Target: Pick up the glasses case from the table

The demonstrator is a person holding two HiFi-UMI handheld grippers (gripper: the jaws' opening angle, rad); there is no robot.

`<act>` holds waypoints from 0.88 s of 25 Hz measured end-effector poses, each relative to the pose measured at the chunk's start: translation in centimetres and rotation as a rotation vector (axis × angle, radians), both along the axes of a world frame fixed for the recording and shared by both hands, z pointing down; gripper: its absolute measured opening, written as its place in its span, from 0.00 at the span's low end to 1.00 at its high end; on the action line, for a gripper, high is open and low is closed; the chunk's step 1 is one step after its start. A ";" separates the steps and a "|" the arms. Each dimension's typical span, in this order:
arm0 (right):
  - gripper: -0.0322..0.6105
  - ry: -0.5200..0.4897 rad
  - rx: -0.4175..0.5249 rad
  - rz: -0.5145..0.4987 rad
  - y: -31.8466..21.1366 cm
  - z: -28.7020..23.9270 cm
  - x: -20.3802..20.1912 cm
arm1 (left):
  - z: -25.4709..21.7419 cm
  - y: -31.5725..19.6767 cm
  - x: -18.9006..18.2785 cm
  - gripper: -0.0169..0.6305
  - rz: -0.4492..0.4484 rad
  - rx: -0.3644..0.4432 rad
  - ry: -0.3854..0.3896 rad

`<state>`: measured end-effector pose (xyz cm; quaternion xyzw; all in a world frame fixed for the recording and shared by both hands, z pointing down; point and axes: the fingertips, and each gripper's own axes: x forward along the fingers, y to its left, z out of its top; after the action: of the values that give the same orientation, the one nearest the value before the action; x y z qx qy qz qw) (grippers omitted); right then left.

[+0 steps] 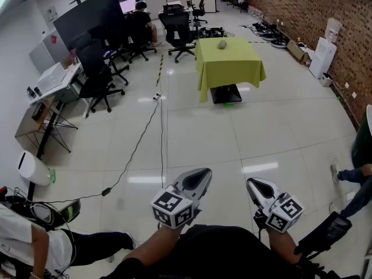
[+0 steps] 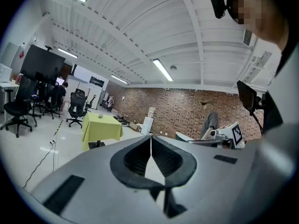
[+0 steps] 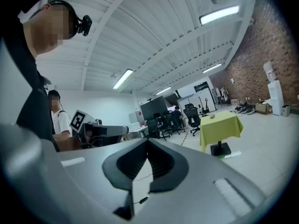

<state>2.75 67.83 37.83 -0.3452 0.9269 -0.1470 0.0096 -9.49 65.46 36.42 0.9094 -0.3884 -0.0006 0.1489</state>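
Nearest to us, the left gripper point(image 1: 204, 172), a grey two-jaw tool with a marker cube, has its jaws pressed together at the tips with nothing between them. The right gripper point(image 1: 251, 182) beside it is the same, closed and empty. Both are held roughly level over the pale glossy tiled floor point(image 1: 192, 132). Ahead and to the left of the left gripper, a thin black cable point(image 1: 139, 143) trails across the tiles.

Far ahead of both tools, well beyond reach, stands a square table draped in a yellow-green cloth point(image 1: 229, 70). The small grey rounded glasses case point(image 1: 222, 44) lies on its top, towards the far side (it shows only as a speck in both gripper views).

We judge the approach has yet to start. Several things could go wrong from here. Arriving with the jaws closed would shove the case along the cloth or off the edge instead of gripping it. The loose cloth could drag with it. The rounded shell may also squirt out of a shallow pinch.
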 end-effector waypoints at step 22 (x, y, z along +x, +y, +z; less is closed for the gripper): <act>0.05 0.040 -0.017 -0.039 1.8 0.1 -1.6 | -1.2 1.6 -1.1 0.07 0.010 0.090 -0.025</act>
<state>1.13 69.59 37.98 -0.3301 0.9322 -0.1479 -0.0147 -10.59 67.05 35.21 0.9170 -0.3854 -0.0058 0.1030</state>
